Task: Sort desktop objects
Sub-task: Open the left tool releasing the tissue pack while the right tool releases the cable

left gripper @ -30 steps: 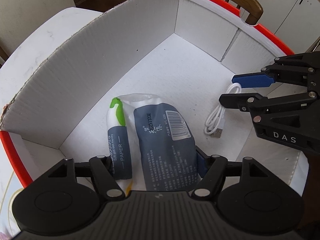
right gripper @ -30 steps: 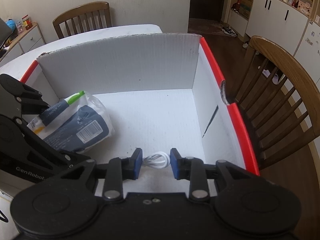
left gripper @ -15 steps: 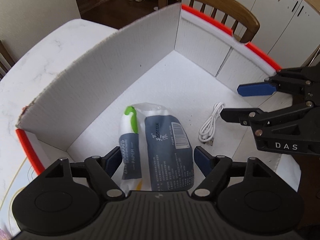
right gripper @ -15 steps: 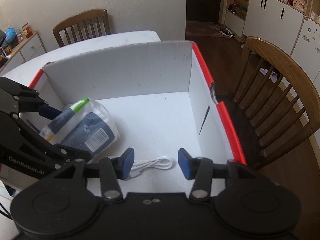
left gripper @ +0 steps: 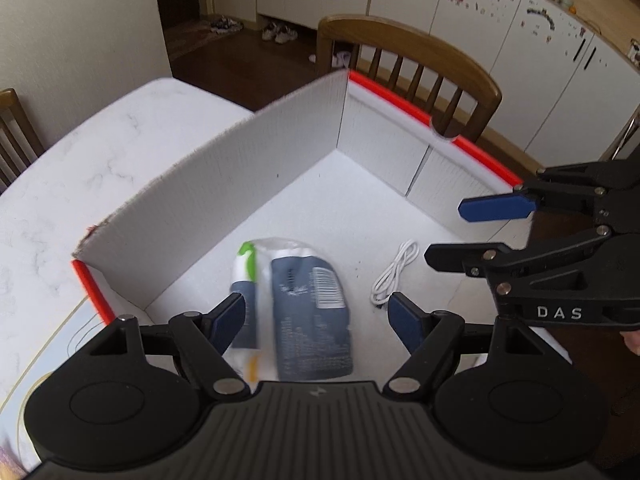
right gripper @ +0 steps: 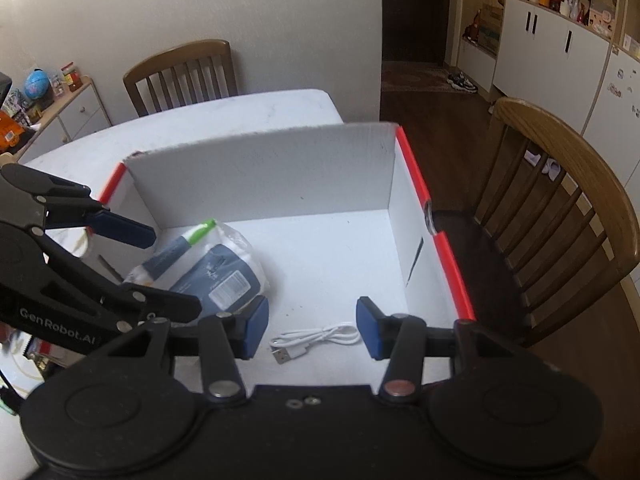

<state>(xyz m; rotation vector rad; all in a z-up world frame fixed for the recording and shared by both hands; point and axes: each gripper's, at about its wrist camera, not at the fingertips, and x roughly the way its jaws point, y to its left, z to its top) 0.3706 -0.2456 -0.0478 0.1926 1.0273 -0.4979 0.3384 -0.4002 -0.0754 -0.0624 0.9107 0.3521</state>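
A white marble-look table (left gripper: 80, 184) carries an open white cardboard box (left gripper: 224, 184) with red-edged rims. At the left of the box floor lies a pack of tissues (right gripper: 208, 268) (dark blue wrap, white ends, a green tab at its far end), flat on its side near the left wall. The left gripper (left gripper: 316, 316) hangs above it with its jaws apart; they opened wider within the past second, then held that width, and the pack sits lower down between them, untouched by the blue pads (left gripper: 230, 320).

To the right of the pack, apart from it, a coiled white USB cable (right gripper: 316, 338) lies on the box floor close to the near wall, its plug end pointing left in the right wrist view. The right gripper (right gripper: 308, 326) is over it, jaws apart after opening early in the past second and then holding; the cable lies below and between them, free of the pads.

Beyond the box's right wall stands a wooden chair (right gripper: 568, 200).
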